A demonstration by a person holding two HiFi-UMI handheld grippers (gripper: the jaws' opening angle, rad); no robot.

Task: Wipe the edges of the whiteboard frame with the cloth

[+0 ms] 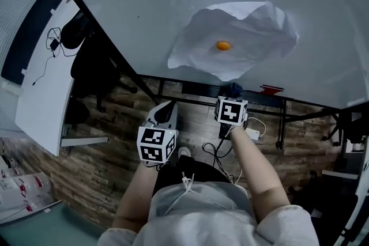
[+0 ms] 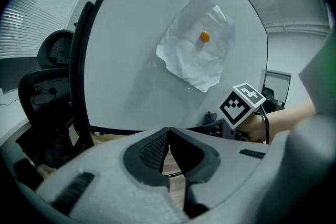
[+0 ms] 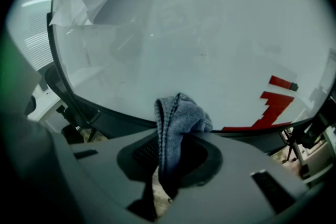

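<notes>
While the person is standing in front of the whiteboard (image 1: 173, 3), the right tongs (image 3: 176, 139) are gripping the cloth (image 3: 176, 113) firmly between both jaws. In the right gripper view the grey-blue cloth is standing with its long axis from 6 o'clock to 12 o'clock. Its upper end is pointing at the board and folding over toward 3 o'clock, and a short tail is hanging below the jaws. This upper end is lying over the black frame (image 2: 80, 71) along the lower edge of the board, but I cannot tell if it is touching the frame.

In the head view the cloth (image 1: 233, 88) is showing just at 12 o'clock of the right tongs (image 1: 232, 105), at the lower frame edge. The left tongs (image 1: 164, 115) are hanging at 8 o'clock from them, apart from the board. Their jaws (image 2: 169, 131) are closed together and holding nothing.

A crumpled paper sheet (image 1: 248, 29) is hanging on the board under an orange magnet (image 1: 223, 45), at 12 o'clock of the cloth. A red marking (image 3: 275, 102) is showing at 3 o'clock of the cloth in the right gripper view. A black chair (image 2: 47, 92) is standing at 9 o'clock of the frame in the left gripper view.
</notes>
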